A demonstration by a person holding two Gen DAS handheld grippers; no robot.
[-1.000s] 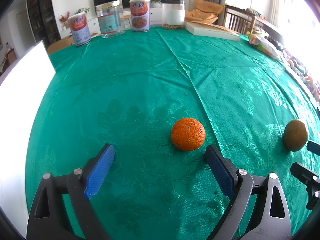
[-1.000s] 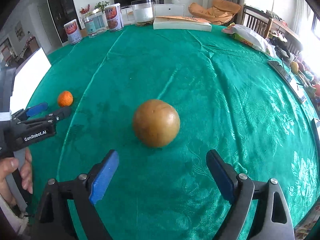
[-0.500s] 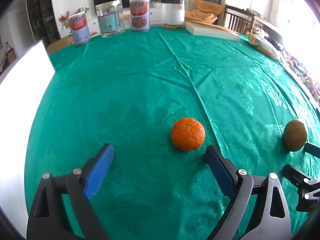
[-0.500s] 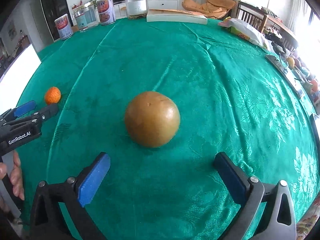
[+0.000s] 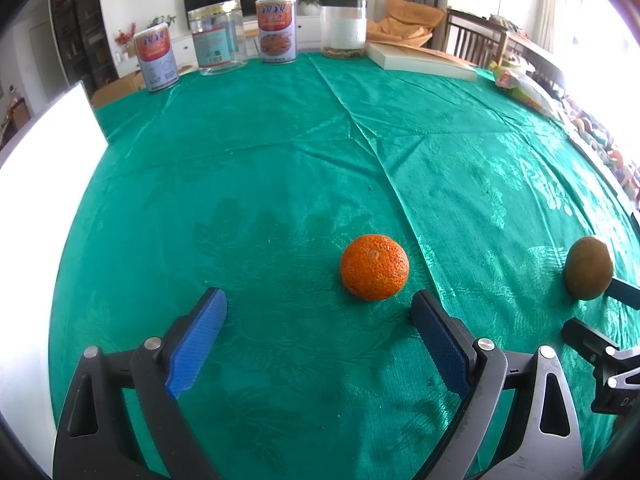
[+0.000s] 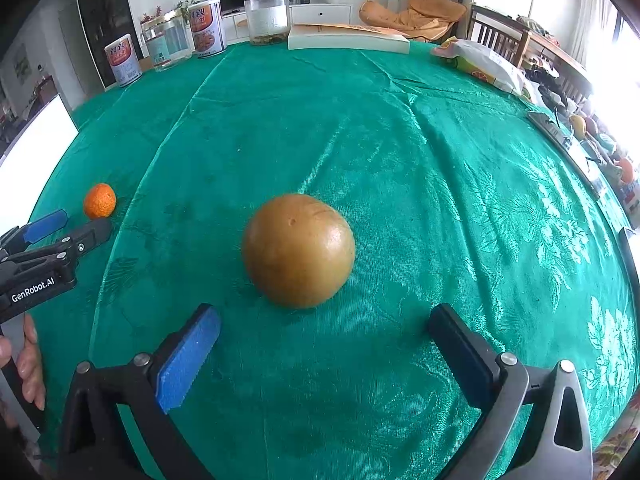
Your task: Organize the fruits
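Observation:
A small orange tangerine (image 5: 374,267) lies on the green tablecloth just ahead of my left gripper (image 5: 320,312), close to its right finger. That gripper is open with nothing between its blue pads. A bigger round brown-yellow fruit (image 6: 299,251) rests on the cloth a little beyond my right gripper (image 6: 325,322), which is open wide and holds nothing. The brown fruit (image 5: 589,268) also shows at the right edge of the left wrist view. In the right wrist view the tangerine (image 6: 99,201) and the left gripper (image 6: 66,226) sit at far left.
Two printed cans (image 5: 277,29), a clear jar (image 5: 217,38) and a clear canister (image 5: 343,28) stand along the far table edge beside a flat white box (image 5: 420,63). A snack bag (image 6: 480,63) lies far right. A white board (image 5: 40,184) flanks the left. A hand (image 6: 30,364) grips the left tool.
The right gripper's jaws spread wider and it drew closer to the brown fruit, which looms larger. The left gripper and the tangerine kept still.

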